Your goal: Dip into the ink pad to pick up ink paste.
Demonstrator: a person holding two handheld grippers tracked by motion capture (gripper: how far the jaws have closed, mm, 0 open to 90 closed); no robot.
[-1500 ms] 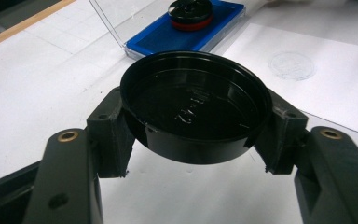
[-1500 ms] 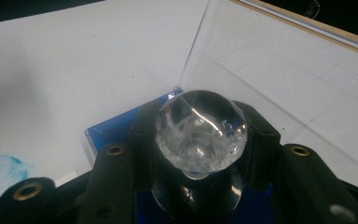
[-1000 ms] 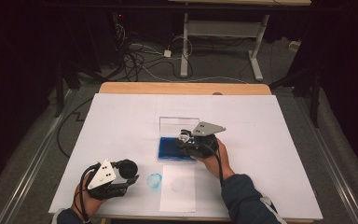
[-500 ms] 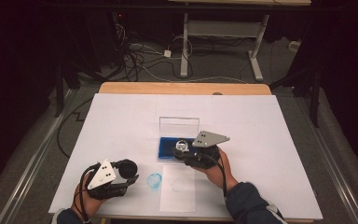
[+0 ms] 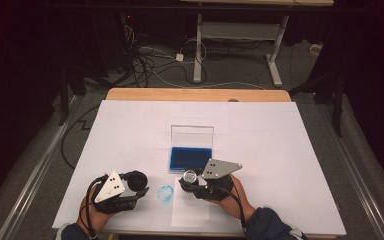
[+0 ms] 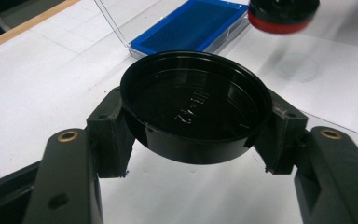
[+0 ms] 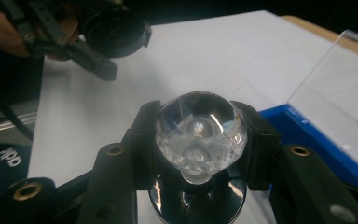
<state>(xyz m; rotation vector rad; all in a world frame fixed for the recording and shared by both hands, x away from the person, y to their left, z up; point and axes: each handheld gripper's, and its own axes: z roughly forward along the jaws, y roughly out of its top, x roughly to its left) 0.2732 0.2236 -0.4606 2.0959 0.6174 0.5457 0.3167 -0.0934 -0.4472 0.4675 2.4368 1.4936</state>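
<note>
A: What is the left gripper [image 6: 191, 154] holding?

B: A round, shallow black plastic cap [image 6: 194, 106], glossy, with raised lettering moulded into its inner floor. The jaws pinch its rim from both sides, hollow side facing the camera. In the high view it sits near the table's front left edge [image 5: 136, 180].

A: And the right gripper [image 7: 198, 140]?

B: Its jaws are pressed on a clear faceted knob [image 7: 199, 130], glassy and nearly spherical, which tops a round stamp with a shiny black body [image 7: 200, 196]. From the left gripper view the stamp's underside shows a red rubbery ring [image 6: 279, 23]. It hangs just above the paper, in front of the ink pad.

A: Describe the ink pad.

B: A flat rectangular blue ink pad [image 5: 190, 156], felt-like and matte, set in a clear hard plastic case whose lid [image 5: 192, 135] stands upright behind it.

A: What lies under everything?

B: A large smooth white paper sheet [image 5: 130, 130] covering a table with a pale wooden rim [image 5: 180, 94]. A smaller white paper slip [image 5: 192, 210] lies near the front, below the right gripper. Just beside it, between the two grippers, is a faint round blue stamped ring [image 5: 165, 193].

A: Are the two grippers touching?

B: No, they are apart, with the blue ring between them.
</note>
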